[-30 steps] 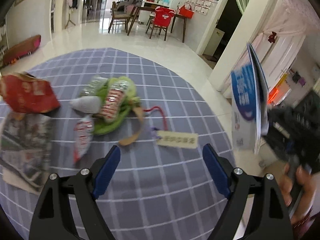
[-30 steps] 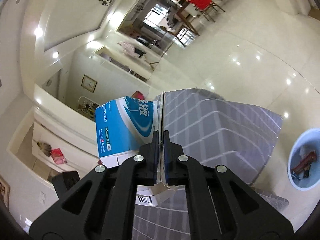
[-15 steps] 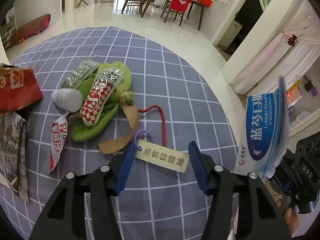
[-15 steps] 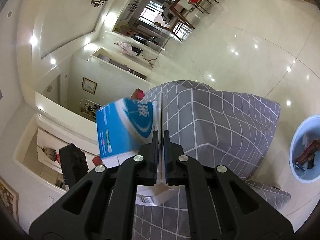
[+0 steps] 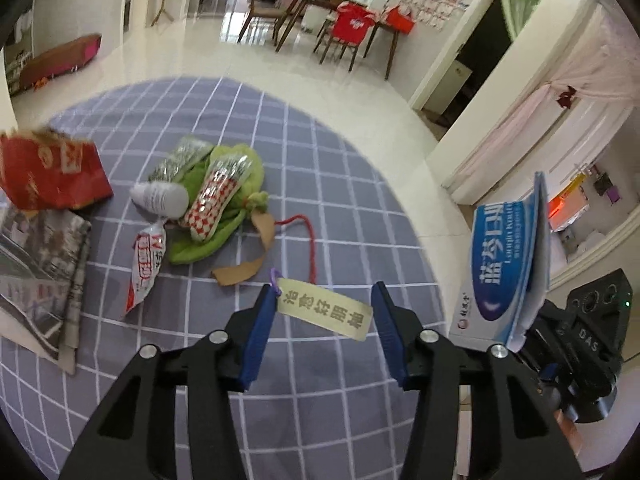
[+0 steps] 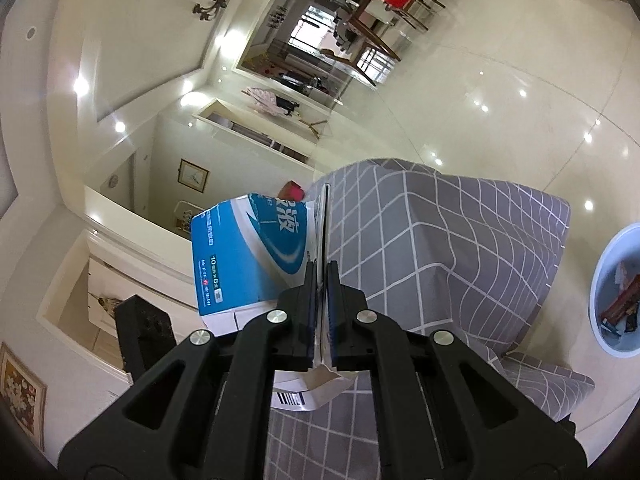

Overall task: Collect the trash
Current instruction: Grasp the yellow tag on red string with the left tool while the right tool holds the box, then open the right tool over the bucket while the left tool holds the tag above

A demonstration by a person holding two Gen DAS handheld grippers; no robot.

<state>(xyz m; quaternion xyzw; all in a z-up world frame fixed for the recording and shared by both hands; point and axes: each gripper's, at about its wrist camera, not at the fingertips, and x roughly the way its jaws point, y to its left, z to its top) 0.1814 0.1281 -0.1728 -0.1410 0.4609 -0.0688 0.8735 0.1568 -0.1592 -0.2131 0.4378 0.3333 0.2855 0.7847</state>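
Note:
My left gripper (image 5: pixel 324 312) is open, its blue pads on either side of a beige paper tag (image 5: pixel 325 313) with a purple loop and a red string (image 5: pixel 307 240); the tag lies on the grey checked tablecloth (image 5: pixel 312 152). My right gripper (image 6: pixel 321 280) is shut on a flattened blue and white box (image 6: pixel 248 256), held upright off the table's right edge. The box also shows in the left wrist view (image 5: pixel 504 268). A pile of trash lies to the left: a green cloth (image 5: pixel 208 208) with snack wrappers (image 5: pixel 216 196), a white bottle (image 5: pixel 160 200) and a brown paper strip (image 5: pixel 256 248).
A red paper bag (image 5: pixel 48 172) and a newspaper (image 5: pixel 36 272) lie at the table's left edge. A blue basin (image 6: pixel 616 292) holding some trash stands on the floor right of the table. Chairs and a dining table (image 5: pixel 340 28) stand far behind.
My left gripper has moved forward and down over the tag and narrowed its opening around it. My right gripper has kept its hold on the box with little movement.

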